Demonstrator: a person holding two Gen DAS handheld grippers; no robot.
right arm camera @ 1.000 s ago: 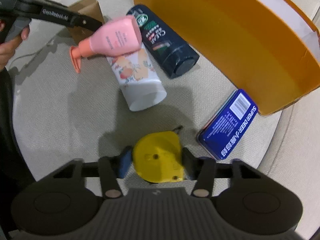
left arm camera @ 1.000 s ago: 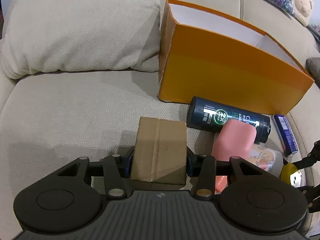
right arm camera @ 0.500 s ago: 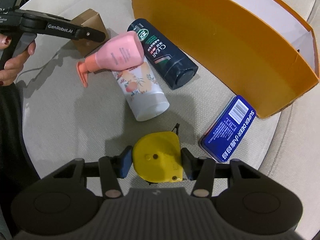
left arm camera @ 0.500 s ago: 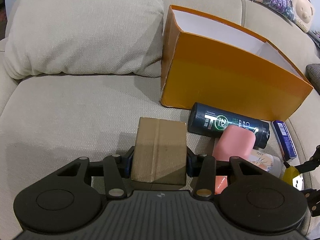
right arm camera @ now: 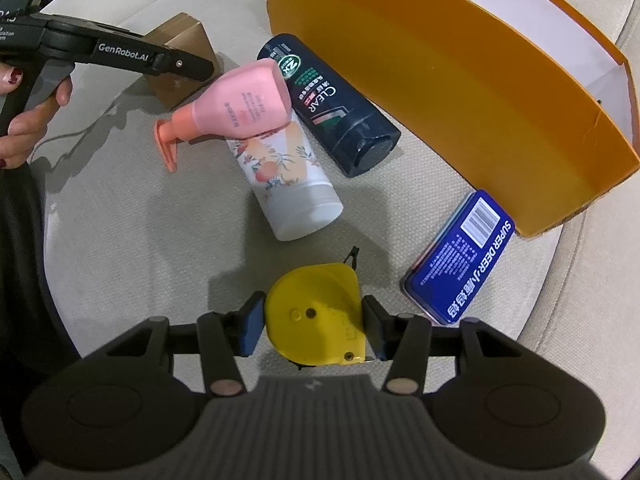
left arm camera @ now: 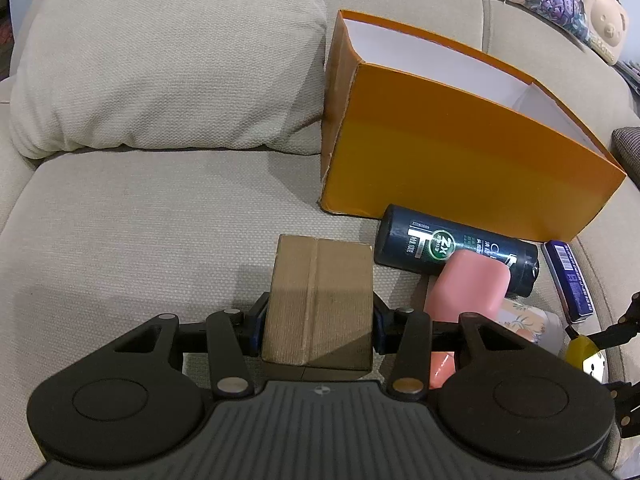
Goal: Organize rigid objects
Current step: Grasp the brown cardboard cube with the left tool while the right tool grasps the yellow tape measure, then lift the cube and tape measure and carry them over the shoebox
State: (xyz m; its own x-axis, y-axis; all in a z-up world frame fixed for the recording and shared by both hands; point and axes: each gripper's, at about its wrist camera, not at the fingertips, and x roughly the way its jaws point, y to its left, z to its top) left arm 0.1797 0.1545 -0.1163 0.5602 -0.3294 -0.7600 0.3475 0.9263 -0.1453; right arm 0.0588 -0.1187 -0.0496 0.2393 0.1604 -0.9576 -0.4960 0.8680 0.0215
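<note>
Beige sofa cushion (left arm camera: 140,216) holds everything: one orange box (left arm camera: 460,168) up ahead of both grippers, three bottles, namely dark one (right arm camera: 336,116), floral tube (right arm camera: 288,184) and pink pump (right arm camera: 240,108), plus one blue tin (right arm camera: 464,256). Left gripper (left arm camera: 318,320) has its jaws pinching one cardboard box (left arm camera: 320,292). Right gripper (right arm camera: 314,320) jaws clamp one yellow tape measure (right arm camera: 316,316), tin just right.
</note>
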